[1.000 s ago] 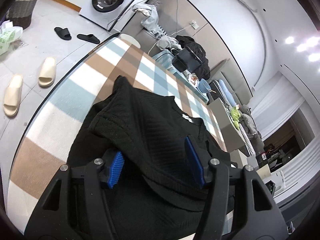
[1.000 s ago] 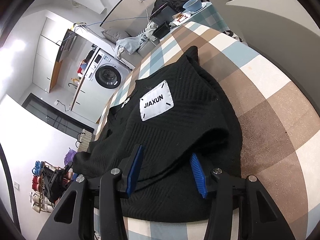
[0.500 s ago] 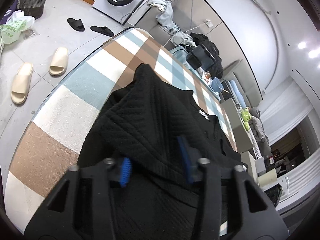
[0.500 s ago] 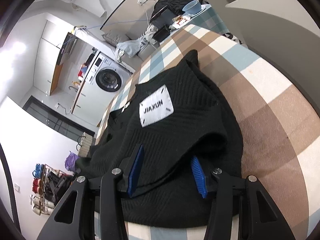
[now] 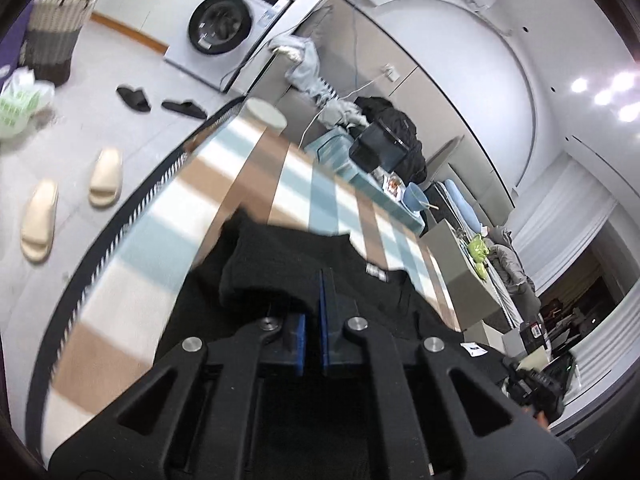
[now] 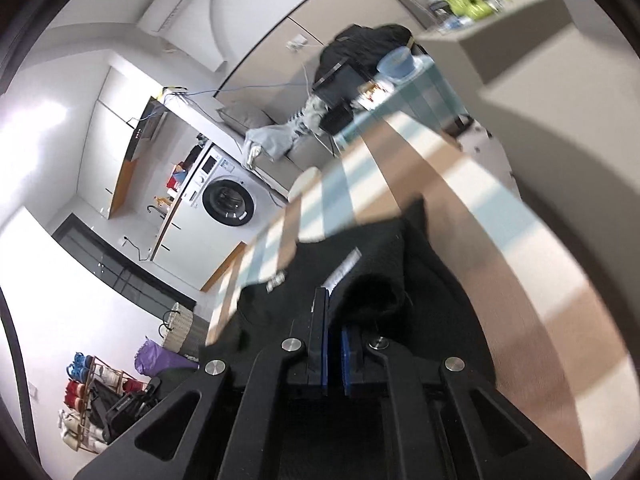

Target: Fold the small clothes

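Pinching the black sweater (image 5: 280, 264) on the checked worktop (image 5: 168, 216), your left gripper (image 5: 313, 320) and right gripper (image 6: 332, 320) are both clamped on its fabric.

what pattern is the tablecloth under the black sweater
Broad checks of brown, pale blue and white on the tablecloth, clearest in the left wrist view, though blurred; the black sweater lies on it.

We saw bright ceiling-light glare, heavy motion blur on the checked tablecloth (image 5: 256, 184), and dark fisheye-warped corners.
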`<state>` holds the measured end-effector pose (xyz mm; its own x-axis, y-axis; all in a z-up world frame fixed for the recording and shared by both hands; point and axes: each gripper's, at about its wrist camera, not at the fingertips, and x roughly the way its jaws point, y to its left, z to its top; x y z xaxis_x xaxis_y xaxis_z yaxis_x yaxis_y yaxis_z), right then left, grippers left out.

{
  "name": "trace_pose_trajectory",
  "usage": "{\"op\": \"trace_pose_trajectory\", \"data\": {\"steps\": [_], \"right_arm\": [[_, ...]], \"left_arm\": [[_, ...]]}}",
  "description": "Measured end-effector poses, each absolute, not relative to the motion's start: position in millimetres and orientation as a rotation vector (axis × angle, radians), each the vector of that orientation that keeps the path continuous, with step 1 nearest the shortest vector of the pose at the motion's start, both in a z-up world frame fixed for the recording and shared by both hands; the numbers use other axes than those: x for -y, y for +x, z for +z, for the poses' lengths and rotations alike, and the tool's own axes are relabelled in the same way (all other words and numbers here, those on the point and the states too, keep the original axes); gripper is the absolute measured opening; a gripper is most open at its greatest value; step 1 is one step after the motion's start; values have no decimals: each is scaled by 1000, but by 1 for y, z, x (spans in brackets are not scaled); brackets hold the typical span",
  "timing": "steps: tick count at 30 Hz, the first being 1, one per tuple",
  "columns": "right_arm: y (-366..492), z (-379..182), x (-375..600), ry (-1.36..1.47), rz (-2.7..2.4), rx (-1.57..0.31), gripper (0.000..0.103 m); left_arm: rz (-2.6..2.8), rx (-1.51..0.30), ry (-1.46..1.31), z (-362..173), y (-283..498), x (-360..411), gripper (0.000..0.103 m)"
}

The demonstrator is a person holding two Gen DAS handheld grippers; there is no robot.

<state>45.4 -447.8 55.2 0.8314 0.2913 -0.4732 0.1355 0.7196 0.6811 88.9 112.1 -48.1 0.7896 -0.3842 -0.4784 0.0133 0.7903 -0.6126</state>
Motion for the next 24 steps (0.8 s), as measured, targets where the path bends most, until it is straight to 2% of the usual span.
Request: {"op": "trace_pose_trajectory", "data": {"steps": [4,6,8,10,11,12,13,15,20,24], "right_arm": [[99,78,449,761,67,-569,5],[128,80,449,752,22,-575,10],[150,75,455,780,-52,-625,31],[151,71,460,809,-98,-636,32],[146,71,462,799,-98,-635,35],[140,71,462,782,-96,-637,36],[132,68,462,744,-98,-652,39],[122,61,460,682,-98,-704,40],[91,24,445,488,-60,-896,40],[74,3,437,408,-40,-927,40]], "left_arm": [[-212,-620,-599,-28,126,-109,3],[-208,-631,-613,-25,153,-110,4],[-193,-676,-626,-28,175,-112,16],[-167,-739,-619,-33,188,-116,35],[-142,-740,-610,-34,185,-120,37],[-130,-733,-598,-34,180,-123,47],[-123,-727,-582,-35,171,-127,61],[-107,-725,-553,-40,151,-132,70],[-105,-815,-471,-73,116,-127,70],[-103,-890,-383,-103,100,-112,70]]}}
